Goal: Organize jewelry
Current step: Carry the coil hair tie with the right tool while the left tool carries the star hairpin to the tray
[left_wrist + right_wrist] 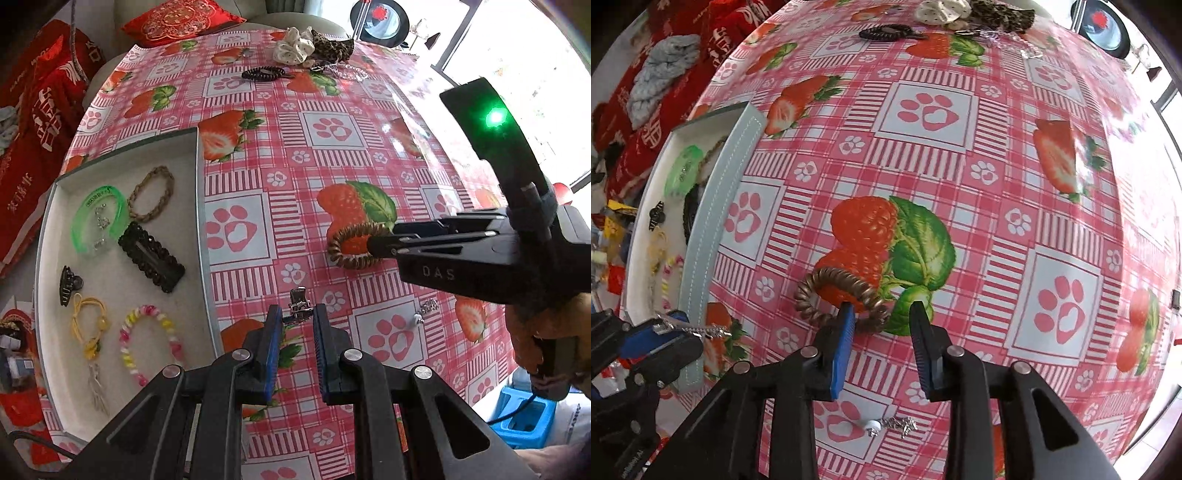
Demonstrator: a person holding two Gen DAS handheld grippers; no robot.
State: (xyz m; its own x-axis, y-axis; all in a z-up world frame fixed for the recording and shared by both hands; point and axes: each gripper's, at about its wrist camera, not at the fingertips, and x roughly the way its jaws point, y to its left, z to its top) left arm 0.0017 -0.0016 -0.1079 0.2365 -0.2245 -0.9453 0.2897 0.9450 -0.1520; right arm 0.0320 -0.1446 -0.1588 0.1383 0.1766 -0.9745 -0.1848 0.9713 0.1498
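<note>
The left gripper [297,317] points steeply down over the strawberry-print tablecloth [332,155], its blue-padded fingers narrowly parted and clamped on a small silver metal hair clip [300,303] held at the fingertips. At about nine o'clock from it lies the grey jewelry tray [201,206], which holds a green bangle [96,218], a braided tan bracelet [151,194], a black beaded barrette [151,257], a small black claw clip [68,285], a yellow cord tie [88,325] and a pink-and-yellow spiral bracelet [151,339].

The right gripper [881,308], gripped by a hand [543,343] at its handle, also points steeply down. Its jaws stand partly open with one pad inside the ring of the brown coil hair tie [842,297], which lies on the cloth ungripped. A silver pearl earring [890,424] lies near, at six o'clock.
</note>
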